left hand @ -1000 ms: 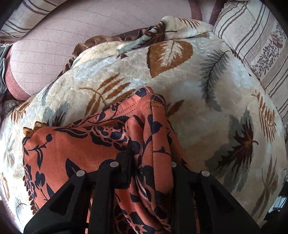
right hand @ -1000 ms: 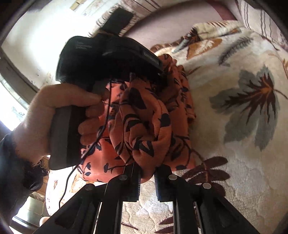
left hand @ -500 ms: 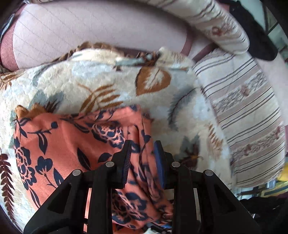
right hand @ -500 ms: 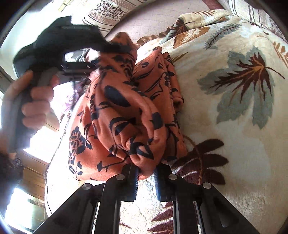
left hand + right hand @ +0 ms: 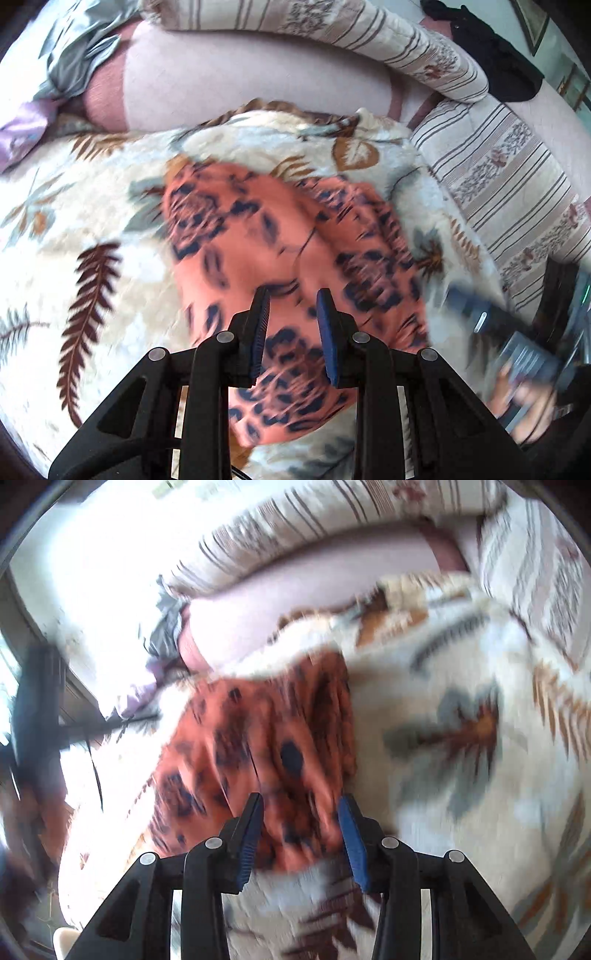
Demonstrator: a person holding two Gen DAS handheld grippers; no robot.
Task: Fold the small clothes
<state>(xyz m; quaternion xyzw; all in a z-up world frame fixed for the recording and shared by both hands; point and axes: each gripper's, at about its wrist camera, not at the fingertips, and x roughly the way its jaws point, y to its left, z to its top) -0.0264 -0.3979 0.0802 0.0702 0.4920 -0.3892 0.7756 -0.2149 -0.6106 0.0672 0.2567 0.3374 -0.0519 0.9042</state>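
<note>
Leaf-patterned blanket, pink mattress, striped pillows, bright daylight

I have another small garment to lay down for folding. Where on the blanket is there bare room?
Bare blanket lies left of the orange garment, out to the fern print. More shows right of the garment, around the grey leaf print. The middle is covered by the garment, and the far edge is crowded by the pink cushion and striped pillows.
</note>
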